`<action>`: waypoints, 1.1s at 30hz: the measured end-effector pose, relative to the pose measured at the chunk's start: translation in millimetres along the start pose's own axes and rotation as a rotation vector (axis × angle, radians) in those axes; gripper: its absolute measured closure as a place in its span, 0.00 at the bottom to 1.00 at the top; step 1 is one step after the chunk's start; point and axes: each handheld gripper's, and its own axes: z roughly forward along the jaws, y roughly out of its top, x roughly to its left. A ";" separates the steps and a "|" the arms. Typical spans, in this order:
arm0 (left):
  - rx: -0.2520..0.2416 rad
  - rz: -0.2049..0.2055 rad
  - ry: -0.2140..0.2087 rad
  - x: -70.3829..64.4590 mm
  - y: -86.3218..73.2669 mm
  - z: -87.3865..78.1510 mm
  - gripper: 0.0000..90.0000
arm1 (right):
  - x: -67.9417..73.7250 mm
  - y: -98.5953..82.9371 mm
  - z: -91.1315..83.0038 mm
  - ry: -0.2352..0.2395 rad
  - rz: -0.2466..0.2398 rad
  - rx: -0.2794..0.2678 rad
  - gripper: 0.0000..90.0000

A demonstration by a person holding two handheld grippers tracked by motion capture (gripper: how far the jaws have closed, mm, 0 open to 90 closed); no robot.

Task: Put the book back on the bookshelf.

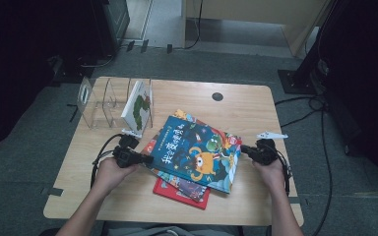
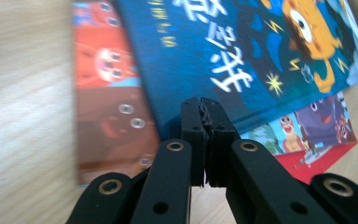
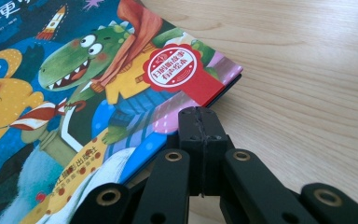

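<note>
A clear acrylic book rack (image 1: 101, 103) stands at the far left of the wooden table (image 1: 246, 105), with one white picture book (image 1: 137, 106) upright in its right-hand slot; a small dark round cap (image 1: 217, 96) sits in the tabletop farther back, and a white paper tag (image 1: 271, 134) lies just beyond the right hand. Nothing stands between the grippers and the pile of books in the middle of the table. The blue book (image 1: 197, 151) lies flat and skewed on top of that pile, between the two tools: the left gripper (image 1: 145, 159) is at its left edge and the right gripper (image 1: 243, 149) at its right corner, each with its jaws pressed together, tips just at the book's edge and holding nothing. The cover is deep blue with white and yellow characters, an orange monster, a green crocodile and a red seal at one corner. Beneath it a red book (image 1: 179, 192) and another colourful cover (image 2: 307, 126) stick out.
</note>
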 end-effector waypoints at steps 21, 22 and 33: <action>-0.063 -0.093 0.131 28.1 2.1 -6.6 1.00 | 7.9 14.6 17.3 0.015 -0.031 0.010 1.00; -0.062 -0.092 0.134 28.1 2.8 -4.7 1.00 | 8.1 14.6 17.3 0.017 -0.030 0.011 1.00; -0.043 -0.069 0.124 21.2 3.1 -1.3 1.00 | 10.5 12.9 15.9 0.040 -0.030 0.018 1.00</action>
